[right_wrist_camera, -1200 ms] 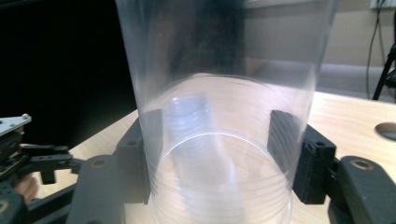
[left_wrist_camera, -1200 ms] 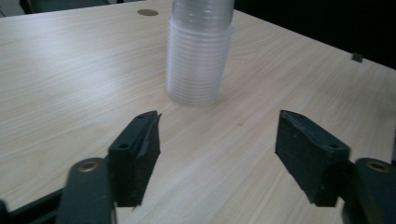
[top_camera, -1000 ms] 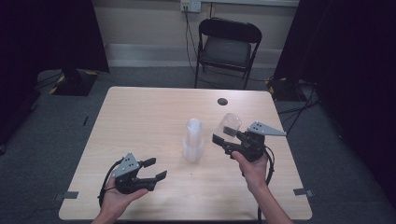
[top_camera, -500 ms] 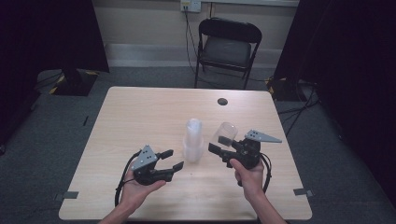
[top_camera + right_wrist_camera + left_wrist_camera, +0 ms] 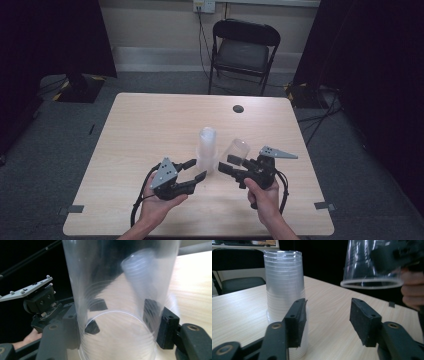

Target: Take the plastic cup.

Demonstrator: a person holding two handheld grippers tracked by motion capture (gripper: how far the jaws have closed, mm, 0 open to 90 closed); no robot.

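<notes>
- The right gripper, a black two-jaw tool topped by a grey three-cornered plate, has its jaws clamped on the wall of a single clear plastic cup; the right gripper view shows both pads pressed against the cup's sides.
- In the left gripper view that held cup hangs mouth-down, its rim lifted off the wood and tilted slightly.
- A tall stack of nested clear plastic cups stands upright and mouth-down near the middle of the light wooden table, just left of the held cup and apart from it.
- The left gripper, also black with a grey plate, lies in the person's left hand with its jaws about half open; they have just been closing.
- In the left gripper view the stack stands beyond the left-hand pad, partly hidden by it; bare table shows in the gap between the pads, so nothing is gripped.
- The two grippers face each other across a narrow gap, in front of the stack.
- Open tabletop spreads wide behind and to the left of the stack, up to a small dark round disc near the far edge.
- Both hands work near the table's near edge, well in from its side edges.
- A black folding chair stands on the floor beyond the far edge.
</notes>
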